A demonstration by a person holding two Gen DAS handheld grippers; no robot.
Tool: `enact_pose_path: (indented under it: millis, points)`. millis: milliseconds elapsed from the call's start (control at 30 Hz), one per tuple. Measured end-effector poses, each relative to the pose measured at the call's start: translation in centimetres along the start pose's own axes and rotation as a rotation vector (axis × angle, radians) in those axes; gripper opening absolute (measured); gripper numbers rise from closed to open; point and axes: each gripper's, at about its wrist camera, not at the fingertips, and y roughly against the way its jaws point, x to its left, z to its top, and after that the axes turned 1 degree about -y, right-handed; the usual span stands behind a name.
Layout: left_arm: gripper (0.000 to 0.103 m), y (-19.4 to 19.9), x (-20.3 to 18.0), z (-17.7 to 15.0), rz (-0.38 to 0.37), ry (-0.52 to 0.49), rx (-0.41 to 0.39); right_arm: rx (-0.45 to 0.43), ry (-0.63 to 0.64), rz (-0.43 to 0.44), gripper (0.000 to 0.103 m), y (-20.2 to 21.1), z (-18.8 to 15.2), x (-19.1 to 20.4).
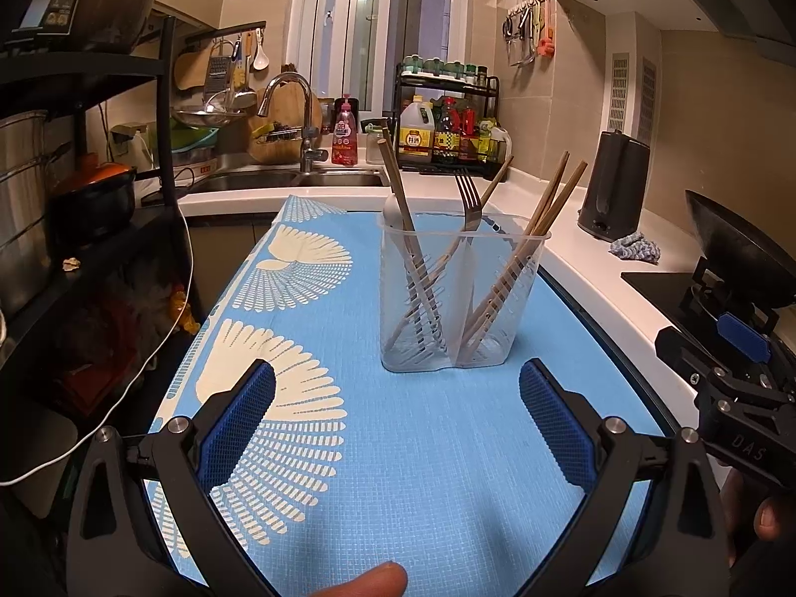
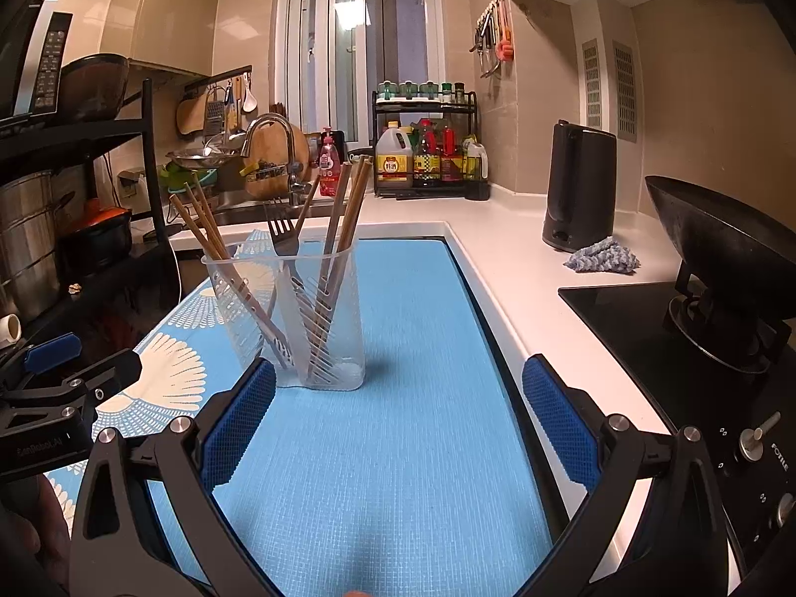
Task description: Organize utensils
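A clear plastic two-compartment utensil holder (image 1: 447, 328) stands upright on the blue mat (image 1: 423, 447). It holds wooden chopsticks (image 1: 552, 199) on the right side, and a metal fork (image 1: 470, 199) and more chopsticks (image 1: 395, 179) on the left side. My left gripper (image 1: 397, 418) is open and empty, just in front of the holder. In the right wrist view the holder (image 2: 318, 338) stands ahead to the left with the fork (image 2: 283, 234) and chopsticks (image 2: 348, 199). My right gripper (image 2: 398, 418) is open and empty, to the holder's right.
The mat (image 2: 398, 447) lies on a white counter (image 2: 502, 268). A sink with tap (image 1: 293, 114) is behind. A bottle rack (image 1: 447, 124) stands at the back. A black kettle (image 2: 577, 184), a cloth (image 2: 602, 256) and a wok on the hob (image 2: 721, 248) are at the right.
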Motion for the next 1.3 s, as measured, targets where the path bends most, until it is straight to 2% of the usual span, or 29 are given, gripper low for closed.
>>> enact_pose_path:
  millis: [1300]
  points:
    - [0.096, -0.05, -0.32, 0.08, -0.010, -0.012, -0.003, -0.005, 0.002, 0.001, 0.098, 0.17, 0.09, 0.24]
